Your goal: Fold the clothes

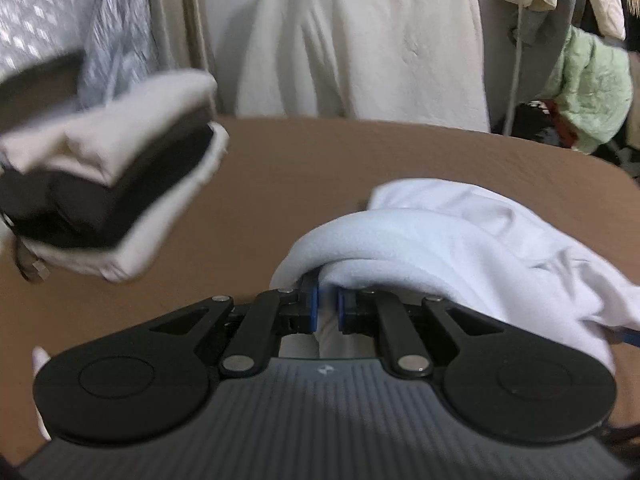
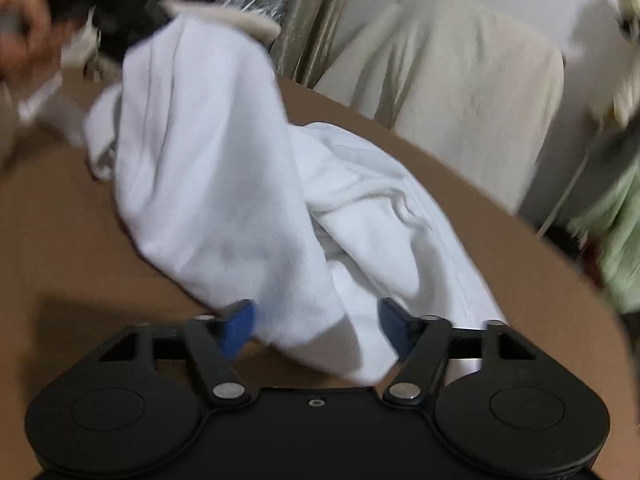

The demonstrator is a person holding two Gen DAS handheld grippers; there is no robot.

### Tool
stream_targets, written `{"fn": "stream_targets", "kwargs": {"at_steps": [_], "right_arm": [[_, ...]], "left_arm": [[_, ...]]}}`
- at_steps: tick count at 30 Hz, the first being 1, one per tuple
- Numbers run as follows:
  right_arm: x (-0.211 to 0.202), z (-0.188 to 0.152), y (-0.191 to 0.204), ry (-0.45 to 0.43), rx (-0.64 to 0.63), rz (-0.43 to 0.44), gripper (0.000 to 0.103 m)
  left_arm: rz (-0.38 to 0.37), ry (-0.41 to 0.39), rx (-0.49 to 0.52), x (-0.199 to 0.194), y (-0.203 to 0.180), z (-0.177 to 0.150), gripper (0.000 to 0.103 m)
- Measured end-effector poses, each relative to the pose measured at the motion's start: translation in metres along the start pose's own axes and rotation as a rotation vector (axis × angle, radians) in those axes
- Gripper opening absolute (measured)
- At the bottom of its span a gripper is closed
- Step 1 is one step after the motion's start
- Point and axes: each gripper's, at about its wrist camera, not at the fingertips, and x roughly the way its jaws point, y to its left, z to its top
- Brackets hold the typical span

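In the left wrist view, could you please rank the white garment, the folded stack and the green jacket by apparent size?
1. white garment, though nearness to the camera inflates it
2. folded stack, looking almost as large, so this order is unsure
3. green jacket, farther back

left tongs (image 1: pixel 328 304) are clamped tight, blue pads nearly touching with a fold of white cloth (image 1: pixel 440 236) pinched between them (angled downward). right tongs (image 2: pixel 316 320) stand wide apart, blue pads (image 2: pixel 240 324) splayed, the cloth lying loose between them, not gripped.
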Motion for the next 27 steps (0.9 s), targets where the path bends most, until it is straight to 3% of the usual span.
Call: {"fn": "stream_targets", "kwargs": {"at_steps": [5, 8, 9, 11, 12, 14, 15, 17, 21, 23, 27], "right_arm": [[0.03, 0.005, 0.016, -0.014, -0.044, -0.039, 0.087], [0.034, 0.001, 0.007, -0.03, -0.005, -0.005, 0.082], [0.032, 0.0, 0.003, -0.034, 0.029, 0.025, 0.074], [0.025, 0.004, -0.003, -0.045, 0.072, 0.073, 0.013], [0.02, 0.008, -0.004, -0.058, 0.082, 0.078, 0.011], [0.0, 0.024, -0.011, -0.152, 0.059, -0.082, 0.012], [-0.009, 0.031, -0.016, -0.194, 0.057, -0.151, 0.012], [-0.015, 0.048, -0.049, -0.21, 0.162, -0.164, 0.012], [0.005, 0.05, -0.116, -0.139, 0.37, -0.211, 0.012], [0.02, 0.036, -0.137, -0.082, 0.461, -0.233, 0.012], [0.042, -0.005, -0.151, 0.025, 0.631, -0.263, 0.012]], "left_arm": [[-0.018, 0.033, -0.023, 0.007, 0.007, -0.004, 0.009], [-0.054, 0.057, -0.063, 0.01, 0.013, -0.005, 0.009], [-0.105, 0.081, -0.107, 0.013, 0.019, -0.005, 0.01], [-0.206, 0.128, -0.194, 0.019, 0.032, -0.005, 0.017], [-0.251, 0.149, -0.23, 0.022, 0.038, -0.005, 0.017], [-0.273, 0.153, -0.206, 0.025, 0.037, 0.002, 0.017], [-0.255, 0.12, -0.127, 0.025, 0.029, 0.01, 0.017], [-0.216, 0.045, 0.017, 0.025, 0.012, 0.024, 0.023], [-0.178, -0.084, 0.22, 0.051, -0.02, 0.039, 0.042], [-0.11, -0.06, 0.282, 0.067, -0.032, 0.032, 0.057], [-0.128, -0.061, 0.343, 0.054, -0.032, 0.006, 0.075]]}}
